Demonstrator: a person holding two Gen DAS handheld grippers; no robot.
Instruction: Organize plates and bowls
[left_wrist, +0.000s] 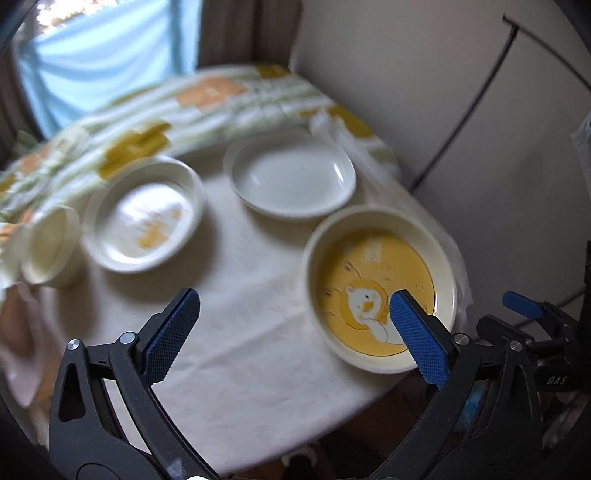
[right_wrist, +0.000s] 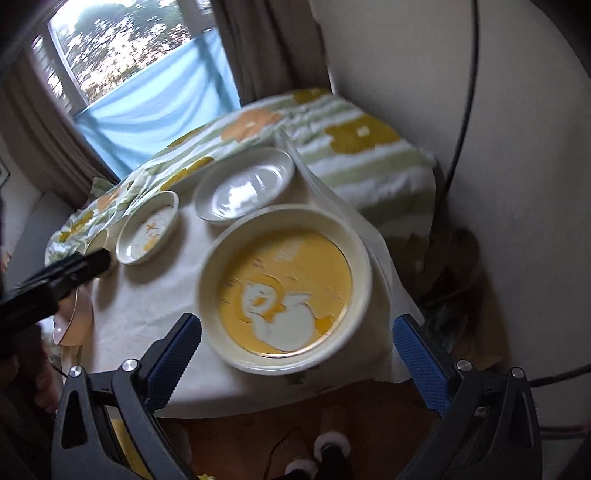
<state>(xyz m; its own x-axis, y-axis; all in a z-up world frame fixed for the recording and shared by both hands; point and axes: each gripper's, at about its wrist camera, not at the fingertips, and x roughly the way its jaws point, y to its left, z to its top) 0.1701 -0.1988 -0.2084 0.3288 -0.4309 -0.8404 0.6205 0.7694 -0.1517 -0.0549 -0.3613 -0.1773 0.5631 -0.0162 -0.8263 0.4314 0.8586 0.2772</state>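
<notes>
Roughly, by label:

Table edge: near rim of the white-clothed table (left_wrist: 236, 387) curving just below both grippers; floor visible beyond it.
Yellow dish: cream-rimmed yellow duck dish (right_wrist: 284, 291) sitting close to the near right edge of the cloth, rim almost at the drop-off.
Open room: bare cloth between left gripper fingers and in the middle of the table; little spare surface right of the duck dish.
Left gripper (left_wrist: 291, 332): spread wide, holding nothing, hovering over the near edge; right blue pad overlapping the duck dish in its own view, contact not clear.
Right gripper (right_wrist: 297, 365): spread wide, empty, fingers either side of the duck dish's near rim, not touching it.
White plate (left_wrist: 291, 177): far side, just behind the duck dish.
Patterned dish (left_wrist: 144, 218): left of the white plate, apart from it.
Cup (left_wrist: 51, 247): cream, tipped on its side, just left of the patterned dish.
Surroundings: flowered striped bedding (right_wrist: 347, 147) against the table's far side; wall and dark cable (right_wrist: 465, 110) close on the right; window (right_wrist: 122, 48) and curtain behind.
Count: three dishes, one cup, two grippers.
</notes>
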